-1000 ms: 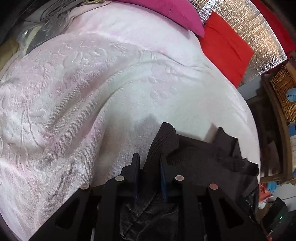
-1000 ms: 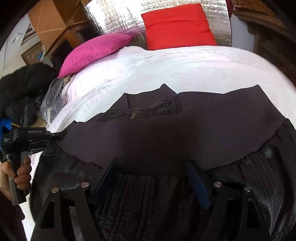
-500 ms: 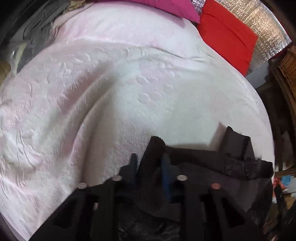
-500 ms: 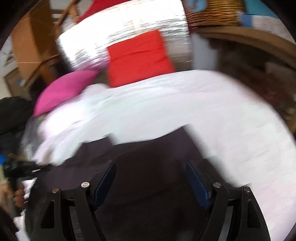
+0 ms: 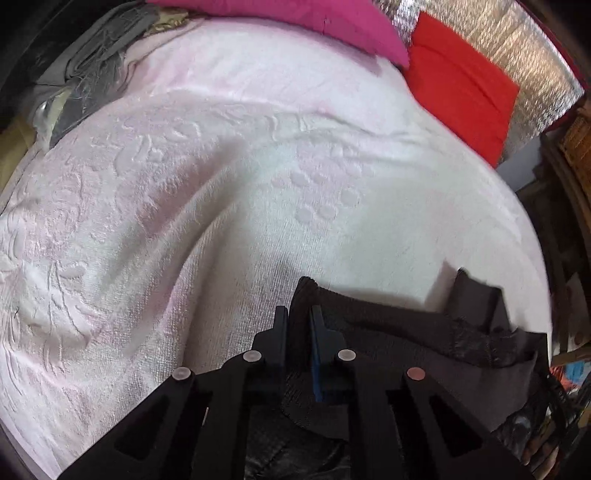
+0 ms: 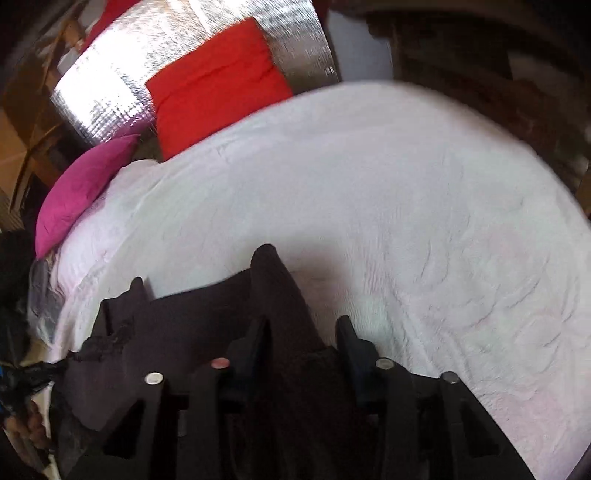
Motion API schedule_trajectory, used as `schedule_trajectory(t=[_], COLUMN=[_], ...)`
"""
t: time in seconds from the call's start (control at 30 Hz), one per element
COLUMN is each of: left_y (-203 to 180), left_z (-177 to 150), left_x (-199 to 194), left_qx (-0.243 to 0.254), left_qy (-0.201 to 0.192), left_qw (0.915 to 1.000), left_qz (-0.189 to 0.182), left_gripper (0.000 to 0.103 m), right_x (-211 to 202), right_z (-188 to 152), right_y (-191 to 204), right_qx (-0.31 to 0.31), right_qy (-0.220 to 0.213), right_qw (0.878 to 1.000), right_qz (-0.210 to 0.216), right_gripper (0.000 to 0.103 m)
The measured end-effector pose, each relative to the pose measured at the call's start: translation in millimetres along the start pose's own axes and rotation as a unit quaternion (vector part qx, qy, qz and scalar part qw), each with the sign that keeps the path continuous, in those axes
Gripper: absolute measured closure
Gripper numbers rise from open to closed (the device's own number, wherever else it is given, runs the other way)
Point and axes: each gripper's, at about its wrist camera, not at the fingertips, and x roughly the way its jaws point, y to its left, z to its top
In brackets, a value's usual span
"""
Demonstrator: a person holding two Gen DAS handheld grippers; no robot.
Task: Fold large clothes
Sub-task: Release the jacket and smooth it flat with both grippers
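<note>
Right gripper (image 6: 301, 343) swung from mid-hem to jacket (image 6: 207, 325) corner, fingers closing round it; left gripper (image 5: 298, 328) pinches opposite corner. Risk: incomplete right grip, hem slips onto bed (image 6: 406, 206).

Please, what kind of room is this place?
Most likely a bedroom: a wide bed with a pale textured bedspread, a pink pillow and a red pillow at its far end, and a dark garment lying on it.

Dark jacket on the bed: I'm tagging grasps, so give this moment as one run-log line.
left gripper: shut on dark jacket hem | right gripper: closing, hem between fingers | white bedspread beneath
</note>
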Motion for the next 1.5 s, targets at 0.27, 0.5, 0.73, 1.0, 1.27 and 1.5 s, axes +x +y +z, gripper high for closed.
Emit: schedule_trajectory(t=[0.27,0.5,0.73,1.0,1.27,1.5], left_y=[2,11,19,13,15,44], left_z=[-14,-31,-73,-137,-175,-190], left_x=[4,-24,-53,-82,-126,-113], left_qx=[0.014,-0.015,-0.009,0.025,0.079,0.082], left_qy=[0.008,0.011,-0.027,-0.089,-0.133,-0.109], left_qw=[0.9996,0.9998,0.9982,0.9884,0.9737,0.9792], left_qz=[0.021,0.006,0.052,0.120,0.167,0.150], left_gripper=[0.091,0.049,0.038,0.030,0.026,0.055], right_x=[2,-15,-17,-52,-116,-117], right_z=[-7,-9,-15,-22,-66,-117], right_y=[1,-1,-5,-3,19,37], right_qx=[-0.004,-0.007,-0.010,-0.009,-0.049,-0.082], right_qy=[0.010,0.008,0.015,-0.022,-0.060,-0.007], right_qw=[1.000,1.000,0.999,0.999,0.997,0.997], right_qz=[-0.027,-0.025,-0.040,-0.041,0.011,0.015], right_gripper=[0.063,0.032,0.032,0.032,0.031,0.032])
